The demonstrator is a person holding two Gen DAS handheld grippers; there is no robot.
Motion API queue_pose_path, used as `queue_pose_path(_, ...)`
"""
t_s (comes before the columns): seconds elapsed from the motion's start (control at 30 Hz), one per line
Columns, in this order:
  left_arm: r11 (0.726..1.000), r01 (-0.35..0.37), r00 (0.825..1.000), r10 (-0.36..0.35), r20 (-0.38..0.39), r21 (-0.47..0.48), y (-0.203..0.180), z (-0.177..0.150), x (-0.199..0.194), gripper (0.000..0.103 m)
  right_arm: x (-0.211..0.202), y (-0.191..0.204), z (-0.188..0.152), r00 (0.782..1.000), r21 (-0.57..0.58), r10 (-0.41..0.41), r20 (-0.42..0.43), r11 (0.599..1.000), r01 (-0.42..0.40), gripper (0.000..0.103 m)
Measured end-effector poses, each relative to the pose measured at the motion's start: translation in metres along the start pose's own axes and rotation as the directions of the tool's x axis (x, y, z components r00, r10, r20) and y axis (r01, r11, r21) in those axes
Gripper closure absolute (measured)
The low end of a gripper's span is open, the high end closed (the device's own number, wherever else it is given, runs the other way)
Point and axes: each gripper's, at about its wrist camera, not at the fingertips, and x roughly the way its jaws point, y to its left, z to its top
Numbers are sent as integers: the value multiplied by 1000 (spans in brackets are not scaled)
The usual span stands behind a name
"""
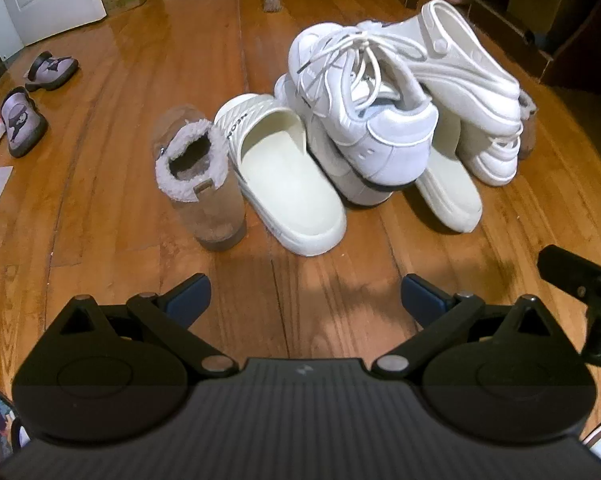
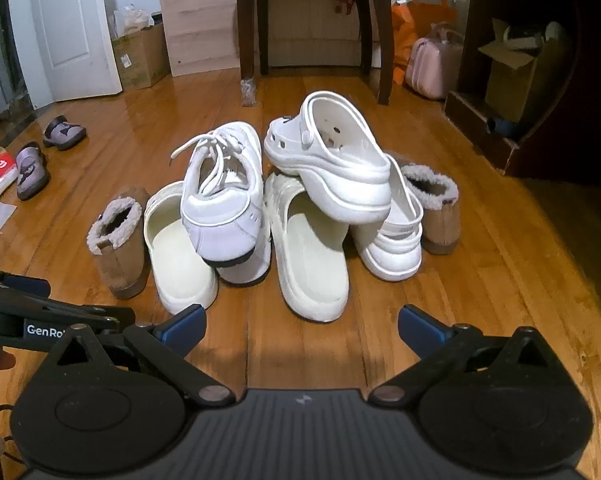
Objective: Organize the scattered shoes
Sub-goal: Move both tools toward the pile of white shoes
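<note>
Shoes lie heaped on the wooden floor (image 2: 480,280) at twelve o'clock from both claws. The left claw (image 1: 305,300) and right claw (image 2: 300,330) each stand spread wide, empty, short of the pile. The white sneaker (image 2: 224,204) topping it looks light, its stiff heel collar the likeliest hold. The perched white clog (image 2: 332,160) seems rigid, slick foam, likely to slide; grip its heel strap. The fleece-lined boot (image 2: 118,240) at ten o'clock is soft; pinch its cuff.
</note>
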Motion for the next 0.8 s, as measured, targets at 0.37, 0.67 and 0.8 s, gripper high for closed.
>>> queue_pose_path(0.37, 996, 32, 999, -30, 18, -84, 16, 0, 8, 0, 5, -3, -1, 1000, 9, 19, -12, 1000, -19, 1)
queue_pose_path(0.67, 989, -12, 999, 20, 50, -147, 53, 12, 13, 0, 10, -22, 17, 996, 20, 72, -52, 997, -71, 1)
queue_pose_path(0.8, 988, -15, 996, 29, 87, -152, 59, 20, 9, 0, 18, -28, 26, 987, 22, 123, -106, 992, -121, 24)
